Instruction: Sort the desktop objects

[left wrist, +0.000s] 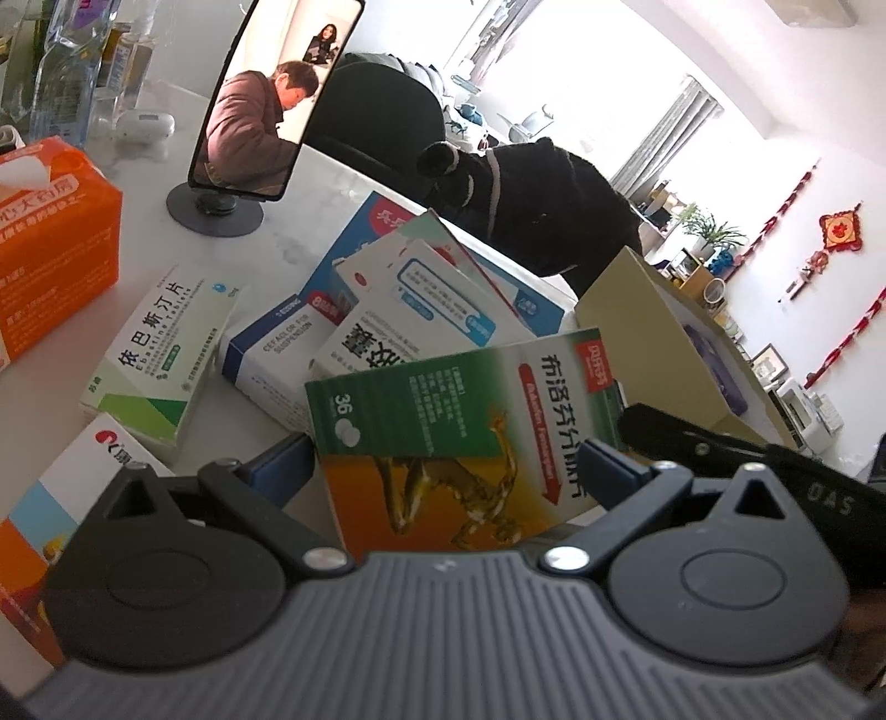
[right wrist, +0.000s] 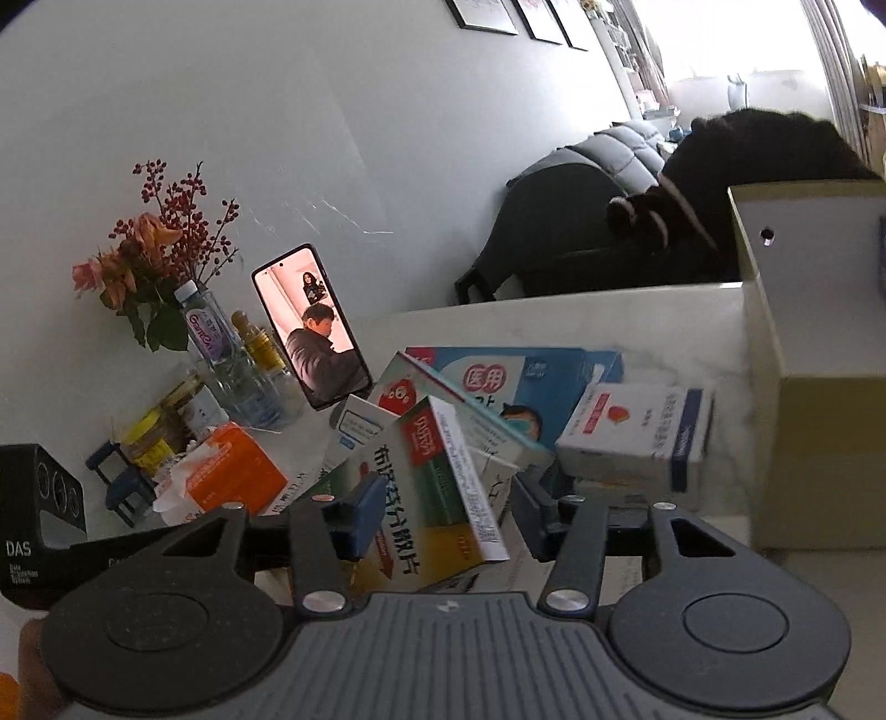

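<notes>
White tabletop (left wrist: 50, 399) crowded; green box (left wrist: 459, 437) seemingly held by both grippers.

The counter (left wrist: 343, 183) has a white, faintly veined surface and abuts a plain pale wall (right wrist: 277, 138). Framed pictures (right wrist: 487, 16) hang high on that wall. Behind the counter stands a dark chair (left wrist: 382, 116) with a padded grey jacket (right wrist: 626, 149) draped over its back. A bright window (left wrist: 581, 83) with grey curtains (left wrist: 670, 138) floods the far room with daylight. Red knot ornaments (left wrist: 841, 230) hang on the white far wall (left wrist: 803, 138). Potted green plants (left wrist: 714, 230) stand on low shelving below the window.
</notes>
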